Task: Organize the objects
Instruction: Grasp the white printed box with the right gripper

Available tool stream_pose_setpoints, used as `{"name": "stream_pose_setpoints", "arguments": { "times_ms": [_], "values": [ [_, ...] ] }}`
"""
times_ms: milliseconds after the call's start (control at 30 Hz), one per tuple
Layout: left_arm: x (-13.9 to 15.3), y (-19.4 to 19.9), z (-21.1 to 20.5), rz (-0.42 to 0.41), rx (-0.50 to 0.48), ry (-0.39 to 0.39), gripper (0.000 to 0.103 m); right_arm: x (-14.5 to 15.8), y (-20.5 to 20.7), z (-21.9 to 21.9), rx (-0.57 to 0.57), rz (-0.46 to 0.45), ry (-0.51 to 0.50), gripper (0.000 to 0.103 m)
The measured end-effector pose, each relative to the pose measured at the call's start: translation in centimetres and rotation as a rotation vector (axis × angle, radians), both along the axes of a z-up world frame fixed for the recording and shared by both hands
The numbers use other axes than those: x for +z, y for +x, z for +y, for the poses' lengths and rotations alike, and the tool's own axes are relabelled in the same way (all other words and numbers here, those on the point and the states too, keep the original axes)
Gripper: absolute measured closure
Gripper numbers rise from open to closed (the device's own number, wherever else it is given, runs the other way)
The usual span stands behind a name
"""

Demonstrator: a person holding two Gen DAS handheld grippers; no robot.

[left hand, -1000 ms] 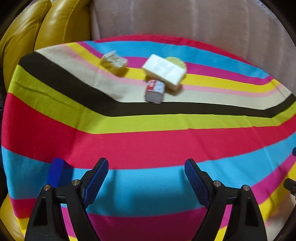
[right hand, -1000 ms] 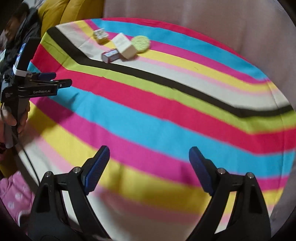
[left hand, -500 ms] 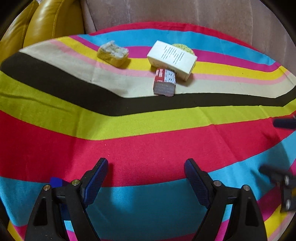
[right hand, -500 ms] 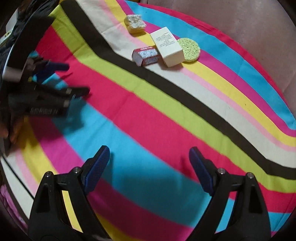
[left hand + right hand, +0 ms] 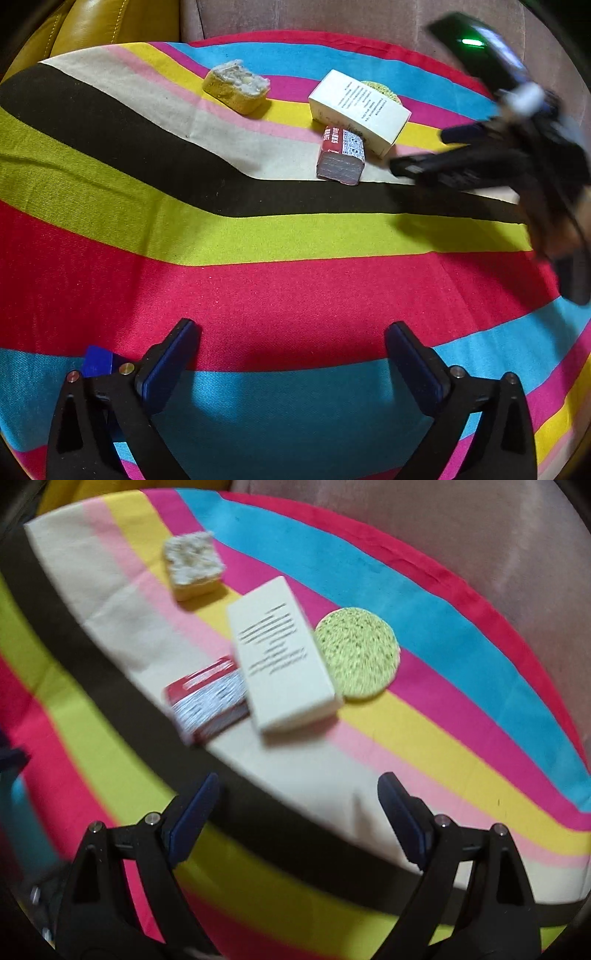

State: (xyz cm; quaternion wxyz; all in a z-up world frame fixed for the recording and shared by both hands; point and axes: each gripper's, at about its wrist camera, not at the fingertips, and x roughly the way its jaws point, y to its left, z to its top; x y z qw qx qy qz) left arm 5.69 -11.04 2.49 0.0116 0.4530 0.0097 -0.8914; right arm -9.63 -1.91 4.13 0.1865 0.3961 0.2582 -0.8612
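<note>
Four things lie together at the far side of the striped cloth (image 5: 258, 288): a yellow sponge block (image 5: 236, 90) (image 5: 194, 565), a white printed box (image 5: 358, 110) (image 5: 282, 657), a small red-and-white packet (image 5: 341, 157) (image 5: 210, 698) against the box, and a round green sponge (image 5: 356, 653) behind it. My left gripper (image 5: 291, 328) hovers over the red and blue stripes, its jaws opening with nothing between them. My right gripper (image 5: 298, 779) is open and empty just short of the packet and box. In the left wrist view it (image 5: 421, 149) comes in from the right, blurred.
A small blue block (image 5: 96, 360) lies by my left gripper's left finger. A yellow leather cushion (image 5: 92, 26) and a pinkish sofa back (image 5: 295, 14) border the cloth's far edge. A hand (image 5: 569, 236) holds the right gripper at the right edge.
The right gripper has swept across the cloth toward the cluster, which now looms large in its view. The left gripper's jaws have spread wider. It edged slightly closer to the objects.
</note>
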Motion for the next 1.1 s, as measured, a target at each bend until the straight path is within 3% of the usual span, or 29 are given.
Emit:
{"name": "stream_pose_setpoints", "arguments": {
  "times_ms": [167, 300, 433, 467, 567, 733, 867, 1100],
  "values": [
    [0.0, -0.3, -0.2, 0.0, -0.008, 0.0, 0.0, -0.9, -3.3, -2.4, -0.02, -0.001, 0.053, 0.013],
    [0.0, -0.3, -0.2, 0.0, -0.008, 0.0, 0.0, -1.0, -3.9, -3.9, 0.018, -0.003, 0.032, 0.014],
    [0.0, -0.3, -0.2, 0.0, -0.008, 0.0, 0.0, 0.1, -2.5, -3.0, 0.055, -0.027, -0.09, 0.047],
    [0.0, -0.3, -0.2, 0.0, -0.008, 0.0, 0.0, 0.4, -2.0, -2.3, 0.053, -0.059, -0.124, 0.048],
    [0.0, -0.2, -0.1, 0.0, -0.002, 0.0, 0.0, 1.8, 0.2, 1.1, 0.042, -0.127, -0.239, 0.048],
    [0.0, -0.2, -0.1, -0.001, 0.001, 0.0, 0.0, 1.9, 3.7, 7.5, 0.016, -0.303, -0.29, 0.048],
    [0.0, -0.3, 0.0, -0.002, 0.009, 0.0, 0.0, 0.2, 4.0, 10.4, -0.023, -0.311, -0.285, 0.047],
    [0.0, -0.2, 0.0, -0.003, 0.013, -0.001, 0.0, -1.8, 2.9, 10.6, -0.049, -0.272, -0.426, 0.028]
  ]
}}
